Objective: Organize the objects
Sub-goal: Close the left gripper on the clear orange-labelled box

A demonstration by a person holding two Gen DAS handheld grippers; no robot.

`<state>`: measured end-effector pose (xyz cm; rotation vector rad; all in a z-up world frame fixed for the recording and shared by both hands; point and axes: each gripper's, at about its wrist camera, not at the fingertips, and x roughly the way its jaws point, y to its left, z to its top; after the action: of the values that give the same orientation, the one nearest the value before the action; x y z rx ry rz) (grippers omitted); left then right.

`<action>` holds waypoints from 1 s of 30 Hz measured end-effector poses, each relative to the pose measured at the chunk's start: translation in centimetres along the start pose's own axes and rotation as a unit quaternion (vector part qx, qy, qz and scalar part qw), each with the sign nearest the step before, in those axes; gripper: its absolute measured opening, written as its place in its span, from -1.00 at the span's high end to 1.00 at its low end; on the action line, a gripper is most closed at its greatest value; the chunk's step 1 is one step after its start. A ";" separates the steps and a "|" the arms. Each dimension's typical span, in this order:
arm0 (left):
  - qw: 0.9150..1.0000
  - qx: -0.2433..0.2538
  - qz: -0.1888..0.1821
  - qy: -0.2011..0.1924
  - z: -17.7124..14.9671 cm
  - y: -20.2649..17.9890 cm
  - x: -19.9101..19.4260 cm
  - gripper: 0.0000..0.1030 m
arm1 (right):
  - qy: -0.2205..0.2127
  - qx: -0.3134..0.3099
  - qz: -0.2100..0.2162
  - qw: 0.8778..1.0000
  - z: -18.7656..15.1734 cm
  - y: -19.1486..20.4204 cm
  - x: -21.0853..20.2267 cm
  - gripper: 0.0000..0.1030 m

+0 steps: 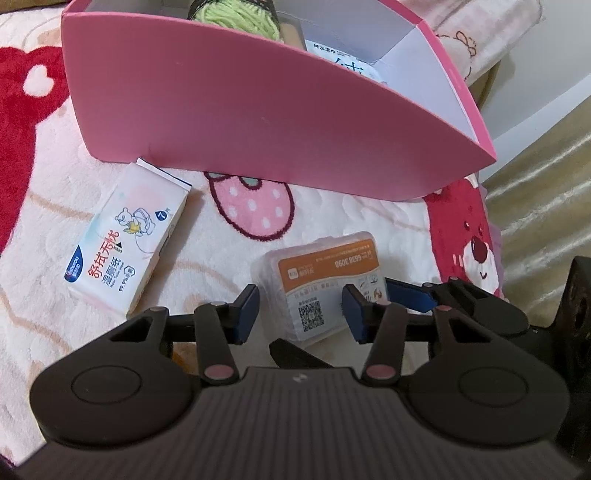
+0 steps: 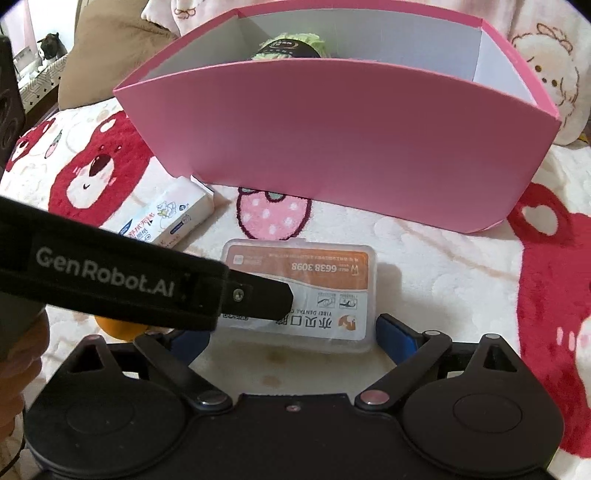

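Note:
A clear plastic floss box (image 1: 317,280) with an orange label lies on the blanket, also in the right wrist view (image 2: 314,291). My left gripper (image 1: 301,314) is open and hovers above it. My right gripper (image 2: 291,336) is open with its blue fingers at either side of the box's near end; its left finger is partly hidden by the left gripper's strap (image 2: 110,280). A wet-tissue pack (image 1: 129,236) lies to the left, also in the right wrist view (image 2: 173,218). The pink box (image 1: 258,107) behind holds green yarn (image 1: 236,16) and a wipes pack (image 1: 343,62).
A pink-and-red bear-print blanket (image 2: 461,280) covers the surface. The pink box (image 2: 351,147) stands across the far side. Plush pillows (image 2: 546,74) lie behind it. The blanket's edge and a beige floor (image 1: 546,192) are at the right in the left wrist view.

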<state>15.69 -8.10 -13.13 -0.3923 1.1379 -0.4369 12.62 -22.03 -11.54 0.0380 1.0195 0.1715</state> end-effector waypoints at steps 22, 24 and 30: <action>0.999 0.031 -0.030 -0.020 -1.5 -1.7 -6.5 0.13 | -0.019 -0.037 0.011 0.999 -0.1 2.6 -6.8 -0.86; 0.999 0.038 -0.029 -0.021 -1.6 -1.9 -7.2 0.13 | -0.025 -0.039 0.016 0.999 0.0 2.9 -7.4 -0.86; 0.998 0.056 -0.026 -0.019 -1.7 -2.5 -8.9 0.14 | -0.042 -0.044 0.027 0.998 0.3 3.4 -9.4 -0.80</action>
<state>10.62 -5.74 -5.56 -0.3324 1.0622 -0.5338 7.64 -20.19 -3.08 -0.0061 0.9261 0.2623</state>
